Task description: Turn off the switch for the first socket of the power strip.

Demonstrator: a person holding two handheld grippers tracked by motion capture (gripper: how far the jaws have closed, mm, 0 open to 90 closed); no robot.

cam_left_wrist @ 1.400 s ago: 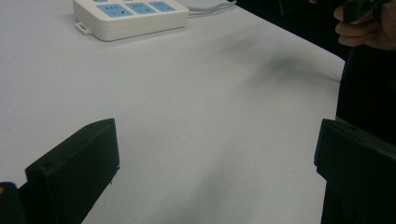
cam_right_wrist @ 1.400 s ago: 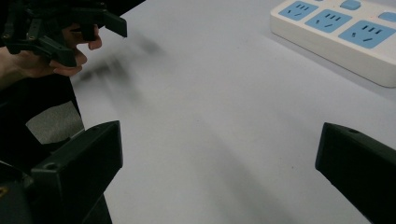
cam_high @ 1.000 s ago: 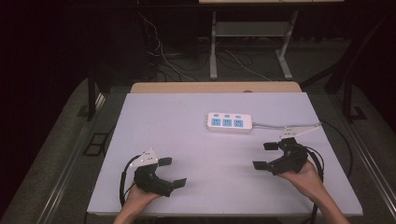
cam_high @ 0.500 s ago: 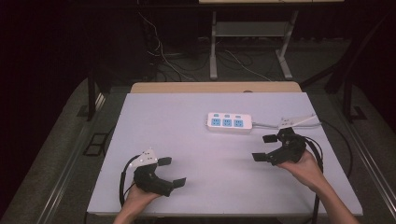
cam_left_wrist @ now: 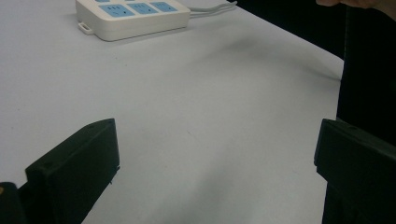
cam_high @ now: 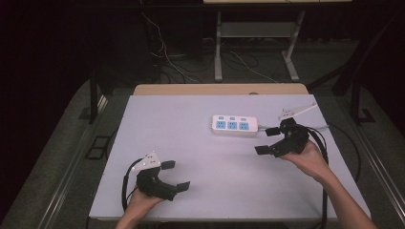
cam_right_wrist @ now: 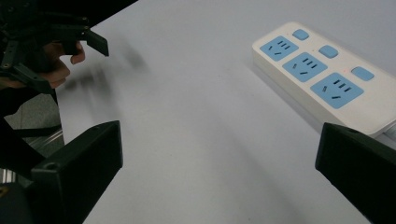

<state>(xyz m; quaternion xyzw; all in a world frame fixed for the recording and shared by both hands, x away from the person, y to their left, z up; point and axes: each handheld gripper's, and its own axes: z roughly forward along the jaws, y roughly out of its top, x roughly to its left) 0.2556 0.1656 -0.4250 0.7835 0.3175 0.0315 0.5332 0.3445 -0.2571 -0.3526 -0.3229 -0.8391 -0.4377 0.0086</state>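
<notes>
My right gripper (cam_high: pixel 267 140) has moved up beside the power strip (cam_high: pixel 234 125), jaws apart; my left gripper (cam_high: pixel 175 174) rests near the table (cam_high: pixel 181 119) edge, jaws apart

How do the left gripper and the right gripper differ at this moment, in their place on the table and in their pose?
The left gripper is near the table's front edge, far from the power strip; the right gripper is farther back, close beside the strip's right end. The left gripper shows a grey three-cornered plate on top; on the right gripper I cannot make one out. Both are open, hold nothing, and each is held in one hand.
</notes>
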